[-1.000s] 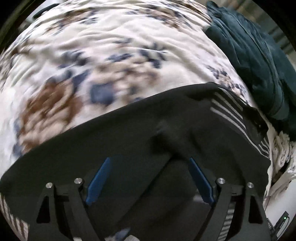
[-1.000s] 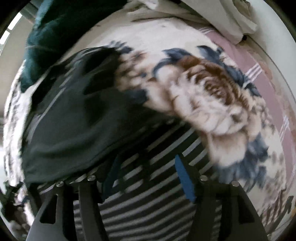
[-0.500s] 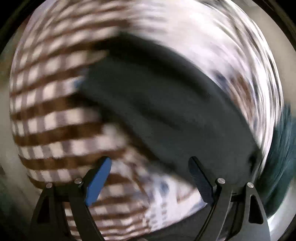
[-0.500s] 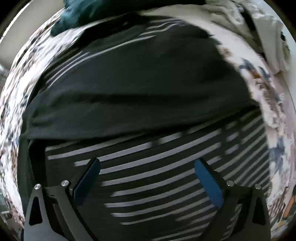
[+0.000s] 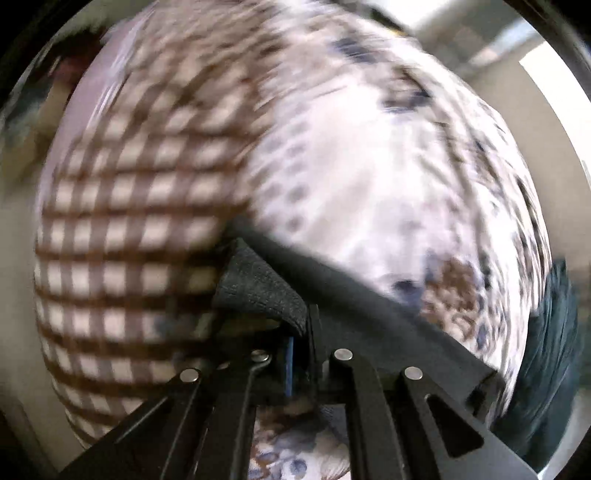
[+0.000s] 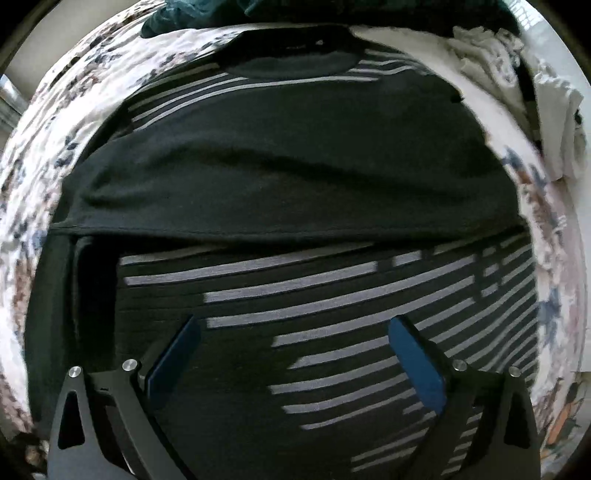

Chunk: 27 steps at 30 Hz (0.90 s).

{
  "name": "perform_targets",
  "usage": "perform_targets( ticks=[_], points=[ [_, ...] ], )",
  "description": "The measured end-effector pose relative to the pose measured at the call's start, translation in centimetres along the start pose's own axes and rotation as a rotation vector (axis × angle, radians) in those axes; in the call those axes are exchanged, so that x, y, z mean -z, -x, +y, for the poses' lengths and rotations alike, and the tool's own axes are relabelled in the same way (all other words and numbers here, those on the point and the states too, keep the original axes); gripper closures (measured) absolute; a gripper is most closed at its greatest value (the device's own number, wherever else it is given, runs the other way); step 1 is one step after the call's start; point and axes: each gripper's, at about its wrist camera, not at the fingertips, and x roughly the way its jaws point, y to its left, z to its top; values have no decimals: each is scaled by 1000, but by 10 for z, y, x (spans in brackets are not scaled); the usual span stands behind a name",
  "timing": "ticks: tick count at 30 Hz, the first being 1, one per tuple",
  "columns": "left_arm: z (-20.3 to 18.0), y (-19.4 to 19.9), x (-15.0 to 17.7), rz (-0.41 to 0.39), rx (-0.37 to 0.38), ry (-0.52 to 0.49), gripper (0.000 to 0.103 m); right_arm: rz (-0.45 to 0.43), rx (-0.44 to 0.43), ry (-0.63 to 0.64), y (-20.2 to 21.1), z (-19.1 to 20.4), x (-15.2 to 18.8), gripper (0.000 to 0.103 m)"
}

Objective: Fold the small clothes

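Observation:
A black shirt with grey-white stripes point(image 6: 295, 177) lies spread on a floral bedspread point(image 6: 55, 122), its plain black part folded over the striped part. My right gripper point(image 6: 291, 354) hangs open just above the striped lower part, holding nothing. My left gripper point(image 5: 295, 332) is shut on a corner of the black shirt point(image 5: 258, 288); the cloth edge point(image 5: 369, 306) stretches off to the right. The left wrist view is blurred by motion.
A brown-and-white checked cloth point(image 5: 129, 221) lies left of the held corner. A dark teal garment point(image 5: 546, 350) sits at the right; it also shows in the right wrist view point(image 6: 192, 14) at the far edge. Crumpled white clothes point(image 6: 535, 92) lie at the far right.
My left gripper has closed on the shirt's corner and swung left over the checked cloth. My right gripper has opened, and its view now takes in the whole shirt.

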Motion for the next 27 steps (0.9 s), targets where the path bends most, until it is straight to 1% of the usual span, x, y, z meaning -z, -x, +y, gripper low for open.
perform_targets(
  ticks=[2,3,5,6,7,8,9,11,12,13,15,17,19,20,21,22,24,25,27],
  points=[
    [-32,15,-6,-49,26,-135,99,-12,29,-2,0,1,-2,0],
    [-56,26,-6,-78,50,-222,99,-19,40,-9,2,-4,-4,0],
    [-96,41,1,-120,89,-351,99,-36,28,-32,5,-14,-9,0],
    [-124,50,8,-148,123,-426,99,-39,14,-39,5,-23,-14,0],
    [-146,55,14,-159,150,-477,99,-43,1,-48,5,-29,-18,0],
    [-169,56,21,-163,178,-520,99,-46,-10,-56,5,-33,-21,0],
    [-200,61,34,-166,218,-575,99,-50,-28,-67,5,-41,-25,0],
    [-246,65,59,-164,282,-654,99,-46,-49,-80,3,-54,-30,0],
    [-277,67,81,-159,328,-705,99,-43,-66,-91,2,-64,-33,0],
    [-299,67,98,-146,361,-742,99,-42,-72,-96,0,-68,-36,0],
    [-347,64,144,-100,430,-833,99,-37,-75,-104,-6,-88,-42,0],
    [-388,59,202,-27,505,-927,99,-29,-80,-118,-10,-104,-46,0],
    [-422,51,265,42,552,-1029,99,-16,-79,-140,-15,-124,-49,0],
    [-434,45,296,84,570,-1079,99,-9,-80,-151,-17,-134,-51,0],
    [-441,41,320,115,576,-1118,99,-2,-77,-163,-20,-145,-53,0],
    [-450,35,351,165,584,-1160,99,4,-73,-171,-24,-156,-54,0],
    [-458,25,396,224,592,-1229,99,17,-66,-178,-30,-174,-57,0],
    [-461,21,422,244,588,-1285,99,22,-64,-177,-32,-179,-58,0],
    [-462,14,455,284,593,-1367,98,41,-75,-168,-39,-195,-60,0]
  ],
)
